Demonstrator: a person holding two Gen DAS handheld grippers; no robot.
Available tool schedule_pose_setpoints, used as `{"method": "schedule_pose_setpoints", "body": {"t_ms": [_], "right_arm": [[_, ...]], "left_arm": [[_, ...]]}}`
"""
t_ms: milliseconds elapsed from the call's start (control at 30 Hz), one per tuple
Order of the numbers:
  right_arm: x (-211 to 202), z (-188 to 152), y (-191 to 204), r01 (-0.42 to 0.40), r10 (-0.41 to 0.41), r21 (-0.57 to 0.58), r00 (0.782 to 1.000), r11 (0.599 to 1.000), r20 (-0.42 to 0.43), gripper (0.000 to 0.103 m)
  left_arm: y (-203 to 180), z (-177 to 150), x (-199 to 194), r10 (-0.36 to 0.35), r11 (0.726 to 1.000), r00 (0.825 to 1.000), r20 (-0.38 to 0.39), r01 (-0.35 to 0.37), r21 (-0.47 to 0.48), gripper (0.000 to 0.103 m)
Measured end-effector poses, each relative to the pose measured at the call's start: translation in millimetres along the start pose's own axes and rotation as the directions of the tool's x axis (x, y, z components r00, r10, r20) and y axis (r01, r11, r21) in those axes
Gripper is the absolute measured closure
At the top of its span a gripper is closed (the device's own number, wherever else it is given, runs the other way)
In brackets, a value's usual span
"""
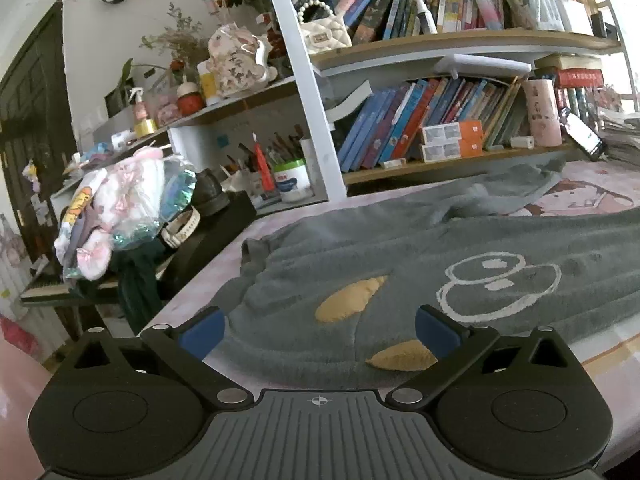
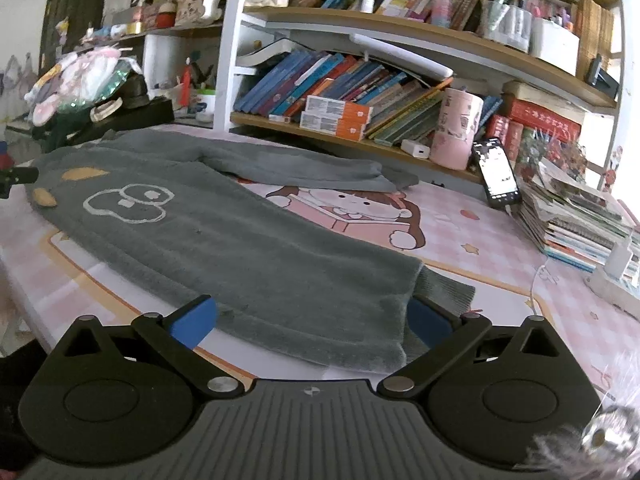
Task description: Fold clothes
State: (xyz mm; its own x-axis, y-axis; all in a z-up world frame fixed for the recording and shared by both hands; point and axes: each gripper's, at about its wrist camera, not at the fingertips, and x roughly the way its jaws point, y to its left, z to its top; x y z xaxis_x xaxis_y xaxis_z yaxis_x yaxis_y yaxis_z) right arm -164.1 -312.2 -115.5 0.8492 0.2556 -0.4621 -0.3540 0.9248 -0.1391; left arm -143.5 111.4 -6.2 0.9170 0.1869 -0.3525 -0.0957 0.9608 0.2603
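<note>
Two claws, left claw point(image 1: 318, 332) and right claw point(image 2: 312, 320), gape wide; one grey sweater point(image 2: 224, 240) beneath.

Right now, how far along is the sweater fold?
Done: the grey sweater is spread flat on the pink desk mat, one sleeve stretched out sideways. In hand: nothing gripped; the left gripper sits open at the collar end, the right gripper open at the hem. Left: every fold.
</note>
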Motion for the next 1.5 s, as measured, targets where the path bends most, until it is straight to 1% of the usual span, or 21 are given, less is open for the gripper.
{"method": "schedule_pose_setpoints", "body": {"t_ms": [233,367,500,700,900,1067,1233,1500], "right_arm": [[8,-1,6,-0.009,0.009,-0.018,1.0,1.0,-0.015,0.0],[13,0,6,-0.022,0.021,-0.023,1.0,0.999,-0.018,0.0],[21,11,1,-0.022,0.022,-0.032,1.0,0.999,-0.002,0.0],[40,35,-8,-0.029,0.029,-0.088,1.0,0.996,0.005,0.0],[56,51,-21,-0.058,0.055,-0.148,0.998,0.987,-0.028,0.0],[71,66,-40,-0.111,0.103,-0.119,0.992,0.987,-0.067,0.0],[91,82,-57,-0.113,0.102,-0.108,0.989,0.988,-0.107,0.0],[124,97,-79,-0.136,0.126,-0.055,0.98,0.989,-0.155,0.0]], "left_arm": [[5,-6,2,-0.005,1.0,1.0,-0.008,0.004,-0.017,0.0],[5,-7,4,-0.029,0.999,1.0,-0.007,0.029,-0.02,0.0],[3,-1,10,-0.05,0.999,0.999,0.005,0.05,-0.015,0.0],[-2,8,27,-0.075,0.997,0.997,0.0,0.075,0.032,0.0],[6,19,42,-0.123,0.992,0.992,-0.031,0.124,0.006,0.0],[12,32,59,-0.147,0.989,0.987,-0.062,0.147,0.006,0.0],[13,41,80,-0.161,0.987,0.981,-0.11,0.162,-0.001,0.0],[12,45,104,-0.212,0.977,0.971,-0.114,0.209,-0.042,0.0]]}}
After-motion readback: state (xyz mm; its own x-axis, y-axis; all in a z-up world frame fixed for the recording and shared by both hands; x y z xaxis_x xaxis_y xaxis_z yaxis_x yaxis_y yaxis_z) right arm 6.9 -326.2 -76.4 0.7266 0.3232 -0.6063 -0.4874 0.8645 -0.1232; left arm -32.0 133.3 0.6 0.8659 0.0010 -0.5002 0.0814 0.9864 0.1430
